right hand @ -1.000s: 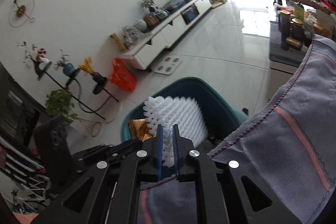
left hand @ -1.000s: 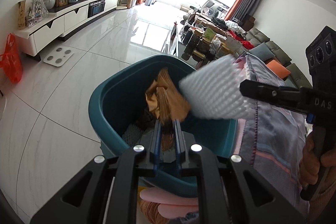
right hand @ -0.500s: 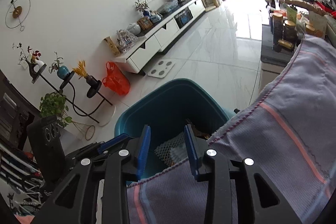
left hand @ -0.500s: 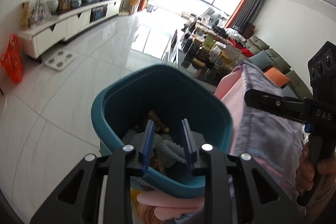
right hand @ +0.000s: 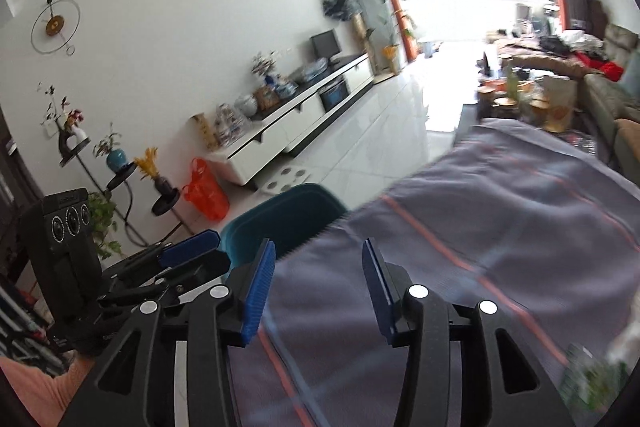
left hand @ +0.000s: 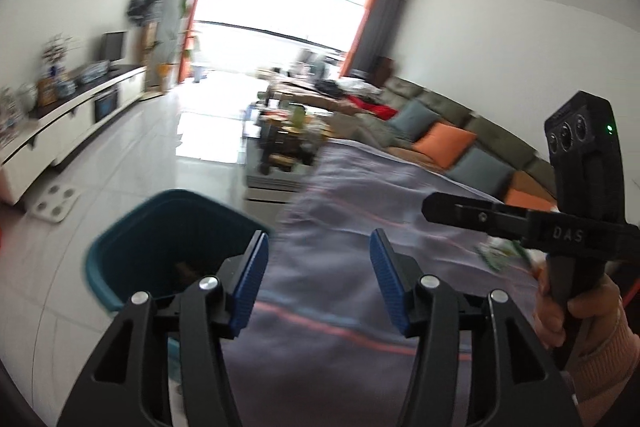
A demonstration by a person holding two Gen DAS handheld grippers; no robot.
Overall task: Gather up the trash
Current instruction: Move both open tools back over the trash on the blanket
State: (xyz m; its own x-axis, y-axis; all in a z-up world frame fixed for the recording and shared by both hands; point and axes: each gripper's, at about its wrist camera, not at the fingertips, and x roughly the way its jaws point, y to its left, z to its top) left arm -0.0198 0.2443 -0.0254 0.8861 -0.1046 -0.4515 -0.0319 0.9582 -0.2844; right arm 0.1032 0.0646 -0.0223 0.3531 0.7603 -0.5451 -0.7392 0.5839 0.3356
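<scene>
Both the left gripper (left hand: 316, 269) and right gripper (right hand: 318, 281) were empty, jaws opening over the striped cloth (left hand: 360, 211). Best bet was finishing the spread before reaching for the green wrapper (left hand: 502, 253), keeping clear of the teal bin (left hand: 120, 247).

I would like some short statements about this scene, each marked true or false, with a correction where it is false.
1. The left gripper holds a white foam net. False: nothing is between its opening jaws.
2. The bin is teal. True.
3. The right gripper is clamped on a brown wrapper. False: its jaws are opening and empty.
4. A striped cloth covers the table beside the bin. True.
5. An orange bag sits on the floor by the white cabinet. True.
6. The bin stands on the cloth. False: it stands beside the table edge, lower down.
</scene>
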